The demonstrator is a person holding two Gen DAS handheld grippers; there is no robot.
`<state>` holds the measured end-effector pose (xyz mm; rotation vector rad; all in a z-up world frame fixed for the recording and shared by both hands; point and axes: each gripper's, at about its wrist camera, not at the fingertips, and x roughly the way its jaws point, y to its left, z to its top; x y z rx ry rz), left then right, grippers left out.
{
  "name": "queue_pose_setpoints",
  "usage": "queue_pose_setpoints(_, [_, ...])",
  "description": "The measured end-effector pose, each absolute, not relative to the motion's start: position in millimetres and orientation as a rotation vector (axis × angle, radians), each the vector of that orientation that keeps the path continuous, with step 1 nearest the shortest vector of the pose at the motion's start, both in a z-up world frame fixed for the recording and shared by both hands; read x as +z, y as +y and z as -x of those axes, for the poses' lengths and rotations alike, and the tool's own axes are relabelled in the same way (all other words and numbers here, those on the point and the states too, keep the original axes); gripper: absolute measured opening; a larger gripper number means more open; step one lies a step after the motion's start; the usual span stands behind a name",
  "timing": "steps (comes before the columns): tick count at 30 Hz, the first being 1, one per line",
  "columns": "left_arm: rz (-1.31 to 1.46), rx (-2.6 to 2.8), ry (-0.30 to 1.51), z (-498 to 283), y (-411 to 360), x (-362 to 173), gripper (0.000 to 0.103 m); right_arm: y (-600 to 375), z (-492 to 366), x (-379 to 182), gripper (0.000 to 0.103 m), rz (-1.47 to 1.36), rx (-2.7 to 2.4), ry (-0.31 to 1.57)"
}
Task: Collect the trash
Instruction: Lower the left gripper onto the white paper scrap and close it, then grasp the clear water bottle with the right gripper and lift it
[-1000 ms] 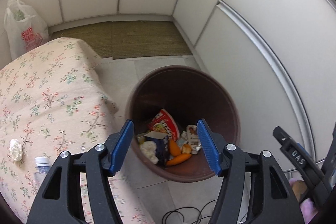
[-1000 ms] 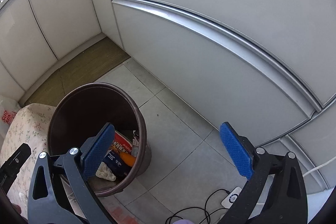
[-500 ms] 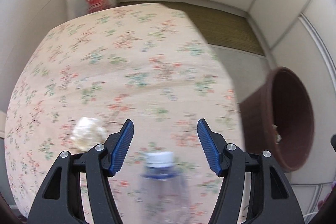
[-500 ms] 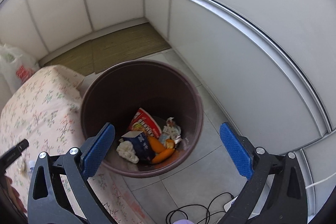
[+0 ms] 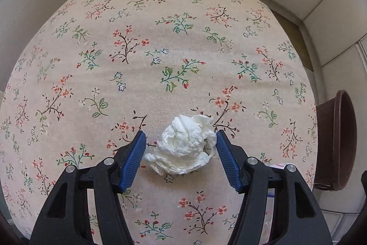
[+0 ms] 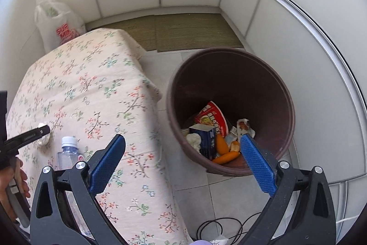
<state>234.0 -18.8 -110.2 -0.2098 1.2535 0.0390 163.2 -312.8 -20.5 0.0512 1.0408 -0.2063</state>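
left gripper (image 5: 181,144): jaws spread, straddling one crumpled white tissue (image 5: 183,147) on the floral tablecloth (image 5: 142,43); the right pad looks just at the tissue's edge, the left pad stands apart from it. right gripper (image 6: 182,159): jaws spread wide, holding nothing, over the gap between table and brown trash bin (image 6: 284,93). count: one tissue, one plastic bottle (image 6: 68,153), one bin, one white shopping bag (image 6: 57,24). a second ago the left gripper faced the bin; it now faces the tabletop.
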Motion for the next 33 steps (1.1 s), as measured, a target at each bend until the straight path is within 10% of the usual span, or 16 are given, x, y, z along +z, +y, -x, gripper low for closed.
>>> queue_pose_setpoints(5, [0.168,0.012,1.242,-238.1,-19.4,-116.7,0.062,-289.4,-169.4,-27.9,0.096,-0.003,-0.167,1.062])
queue_pose_setpoints(12, [0.109,-0.019,1.224,-236.7,-16.3,-115.1,0.03,-262.6,-174.6,-39.3,0.096,0.042,-0.103,1.103])
queue_pose_setpoints(33, [0.246,0.087,1.113,-112.1,140.1,-55.9,0.027,-138.8,-197.9,-100.5,0.095,0.108,0.118,1.341])
